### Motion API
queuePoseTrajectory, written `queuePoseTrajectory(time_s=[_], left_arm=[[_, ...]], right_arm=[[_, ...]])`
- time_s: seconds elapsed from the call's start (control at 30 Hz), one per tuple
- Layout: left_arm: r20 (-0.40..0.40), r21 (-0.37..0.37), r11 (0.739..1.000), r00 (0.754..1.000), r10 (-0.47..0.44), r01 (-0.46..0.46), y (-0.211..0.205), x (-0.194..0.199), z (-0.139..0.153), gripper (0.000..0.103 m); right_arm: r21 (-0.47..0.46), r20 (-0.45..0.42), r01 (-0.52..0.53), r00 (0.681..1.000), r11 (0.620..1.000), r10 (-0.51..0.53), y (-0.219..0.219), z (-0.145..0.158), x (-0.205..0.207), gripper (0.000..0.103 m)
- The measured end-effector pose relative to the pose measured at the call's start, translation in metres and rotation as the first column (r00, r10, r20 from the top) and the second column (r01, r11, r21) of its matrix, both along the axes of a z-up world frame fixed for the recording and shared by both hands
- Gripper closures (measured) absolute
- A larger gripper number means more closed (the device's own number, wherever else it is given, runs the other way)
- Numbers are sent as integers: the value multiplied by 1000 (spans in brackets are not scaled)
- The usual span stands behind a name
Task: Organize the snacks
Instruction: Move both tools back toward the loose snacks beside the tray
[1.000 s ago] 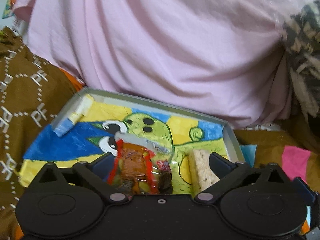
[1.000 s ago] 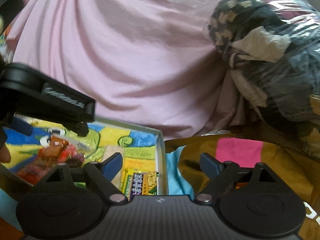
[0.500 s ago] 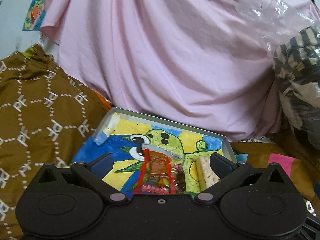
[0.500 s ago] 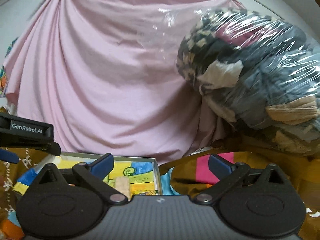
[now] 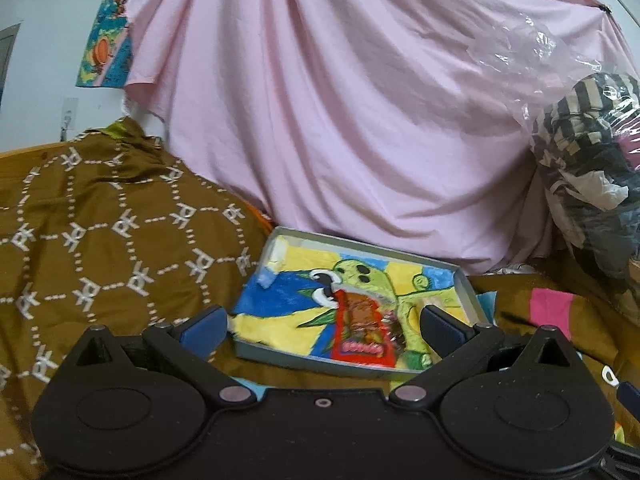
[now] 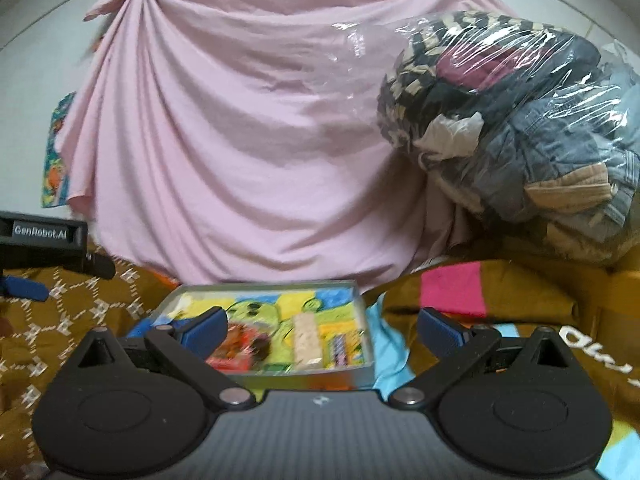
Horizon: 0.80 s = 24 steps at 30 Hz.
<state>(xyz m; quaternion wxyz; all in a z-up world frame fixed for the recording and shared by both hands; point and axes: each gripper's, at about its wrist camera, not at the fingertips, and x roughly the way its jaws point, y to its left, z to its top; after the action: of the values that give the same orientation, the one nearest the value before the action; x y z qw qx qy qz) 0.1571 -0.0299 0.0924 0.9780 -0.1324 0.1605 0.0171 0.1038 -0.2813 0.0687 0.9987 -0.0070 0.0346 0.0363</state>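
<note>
Red candy packet (image 5: pixel 362 338) lies in the tray (image 5: pixel 280 356) at twelve o'clock; both the left gripper (image 5: pixel 322 322) and right gripper (image 6: pixel 320 326) gape wide and empty, and should back off level, clear of the rim.

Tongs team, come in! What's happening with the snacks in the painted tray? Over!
Left tongs open, empty. Right tongs open, empty. Red snack packet, pale bar and small wrapper lie in painted tray. Nothing in the way.

Your left tool (image 5: pixel 322 326) and right tool (image 6: pixel 320 326) are matte black with round housings, silver pivot screws and blue finger pads (image 5: pixel 204 326); the left one's side reads "GenRobot.AI".
</note>
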Motion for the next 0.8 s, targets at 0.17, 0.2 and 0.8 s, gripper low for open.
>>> queuePoseTrajectory(time_s=[0.17,0.2,0.8], left_arm=[[-20,4,1000,1000,0,0,14,-19,-9,1],[-31,3,1000,1000,0,0,16,-22,-12,1],[-217,51,996,974,-64,77,28,-61,-97,1]], right_arm=[[-22,-45,-34,998,999,33,11,-8,-21,0],[-27,-62,-41,997,999,40,13,-10,-24,0],[-189,-392,-114,919,975,31,55,-55,-24,0]])
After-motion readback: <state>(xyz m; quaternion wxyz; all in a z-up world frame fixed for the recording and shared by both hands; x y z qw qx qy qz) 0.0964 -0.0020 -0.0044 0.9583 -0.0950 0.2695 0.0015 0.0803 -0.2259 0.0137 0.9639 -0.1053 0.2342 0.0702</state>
